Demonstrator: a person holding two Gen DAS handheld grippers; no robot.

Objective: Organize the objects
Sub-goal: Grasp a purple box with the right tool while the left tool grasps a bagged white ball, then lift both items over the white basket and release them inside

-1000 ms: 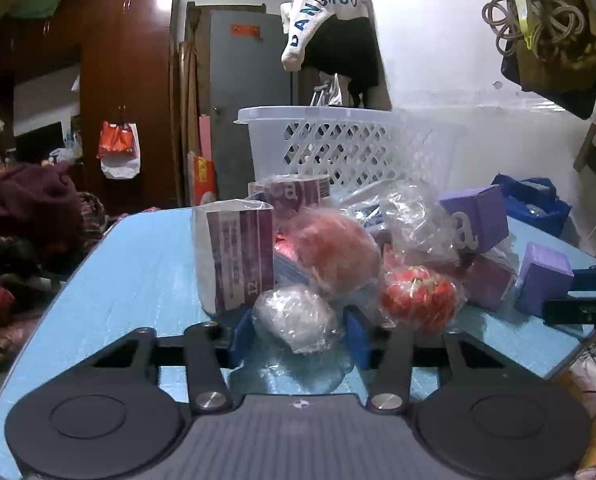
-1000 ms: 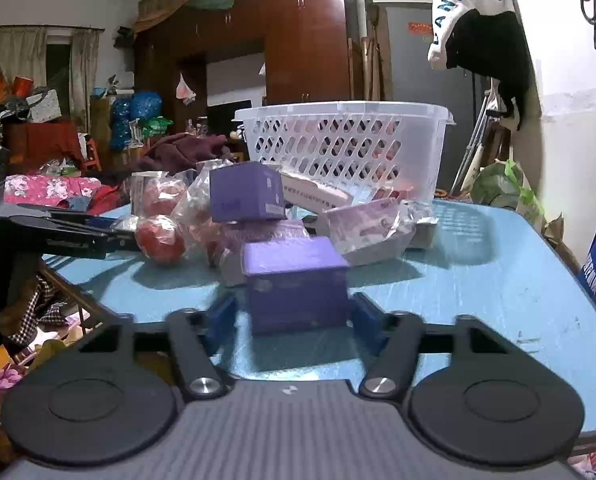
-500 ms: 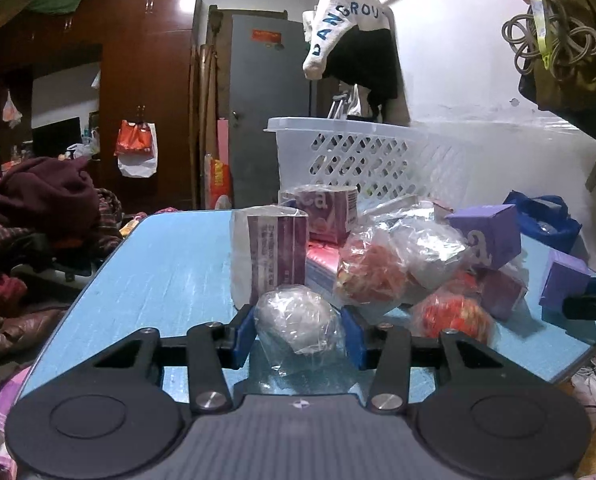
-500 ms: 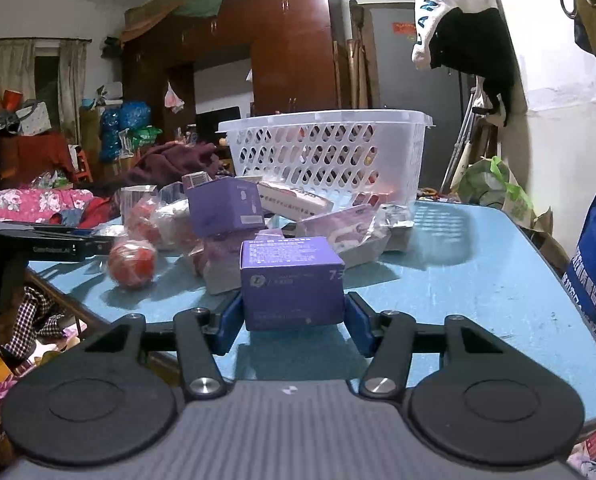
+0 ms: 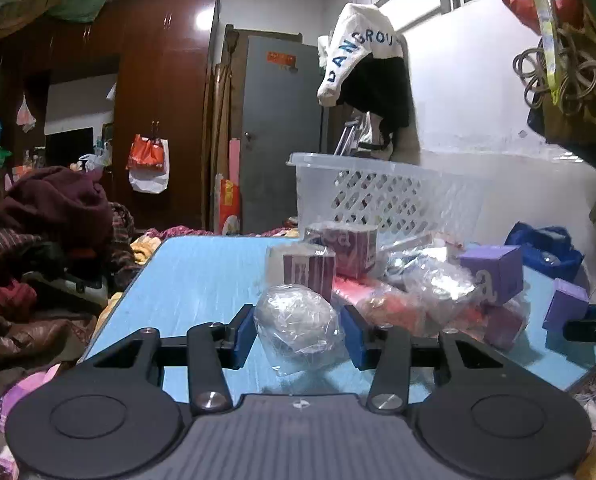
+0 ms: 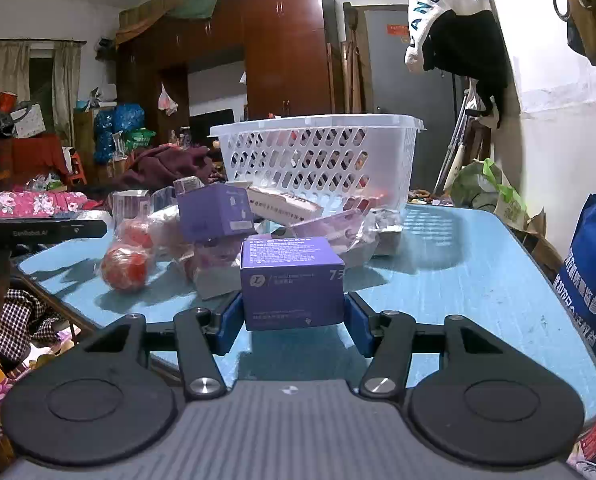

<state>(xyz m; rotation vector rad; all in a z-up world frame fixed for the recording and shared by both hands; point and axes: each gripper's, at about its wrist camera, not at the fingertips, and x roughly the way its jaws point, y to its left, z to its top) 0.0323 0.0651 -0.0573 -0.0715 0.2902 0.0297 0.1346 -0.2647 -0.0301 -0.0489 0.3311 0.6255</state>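
My left gripper (image 5: 298, 330) is shut on a ball wrapped in clear plastic (image 5: 296, 318) and holds it above the blue table (image 5: 194, 276). My right gripper (image 6: 292, 318) is shut on a purple box (image 6: 292, 280), lifted off the table (image 6: 458, 264). That box also shows at the right of the left wrist view (image 5: 566, 310). A white lattice basket (image 6: 318, 160) stands at the table's far side; it also shows in the left wrist view (image 5: 382, 196). A pile of purple boxes, wrapped red balls and packets (image 6: 202, 236) lies in front of it.
A red wrapped ball (image 6: 124, 266) lies near the table's left edge in the right wrist view. A blue bag (image 6: 590, 276) hangs beside the table on the right. Heaped clothes (image 5: 46, 240) lie left of the table. A wardrobe (image 5: 162, 120) stands behind.
My left gripper closed on the wrapped ball and lifted it up and back from the pile. My right gripper closed on the purple box and lifted it off the table.
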